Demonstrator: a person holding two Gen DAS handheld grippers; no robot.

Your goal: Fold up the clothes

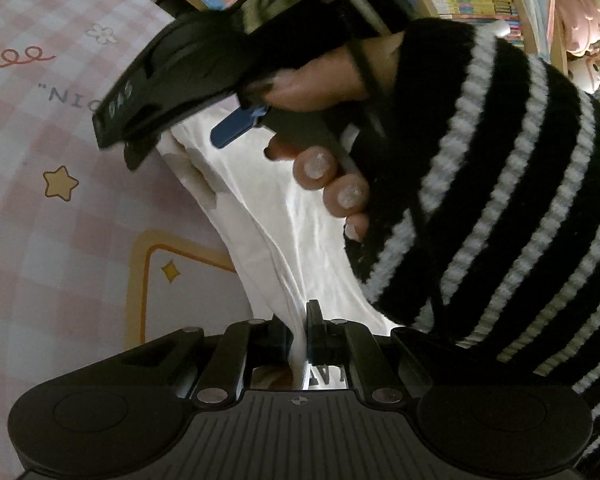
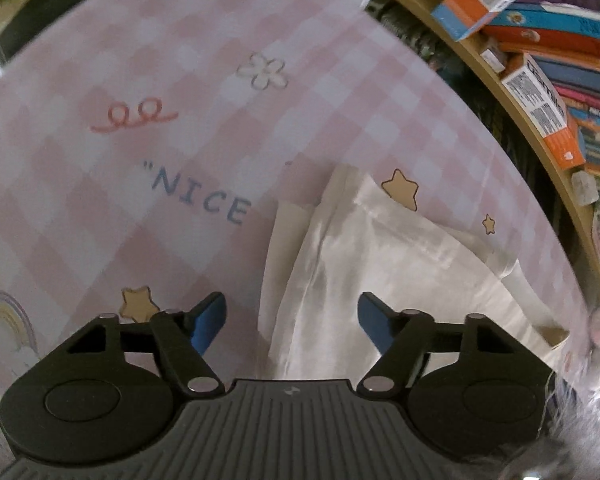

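Observation:
A white satin garment [image 2: 364, 264] lies in layered folds on the pink checked sheet [image 2: 160, 60]. My left gripper [image 1: 299, 338] is shut on an edge of the same garment [image 1: 268, 216], which stretches away from its fingers. My right gripper [image 2: 292, 320] is open and empty, hovering just above the near part of the garment, its blue pads [image 2: 210, 320] on either side of the cloth. In the left wrist view the right gripper [image 1: 168, 132] shows from the side, held by a hand in a black and white striped sleeve [image 1: 500, 200].
The sheet carries printed stars, a flower and the word NICE [image 2: 200, 196]. A wooden bookshelf [image 2: 540, 152] crammed with books and boxes runs along the right edge of the bed. A pink plush toy [image 1: 580, 28] sits on the shelf.

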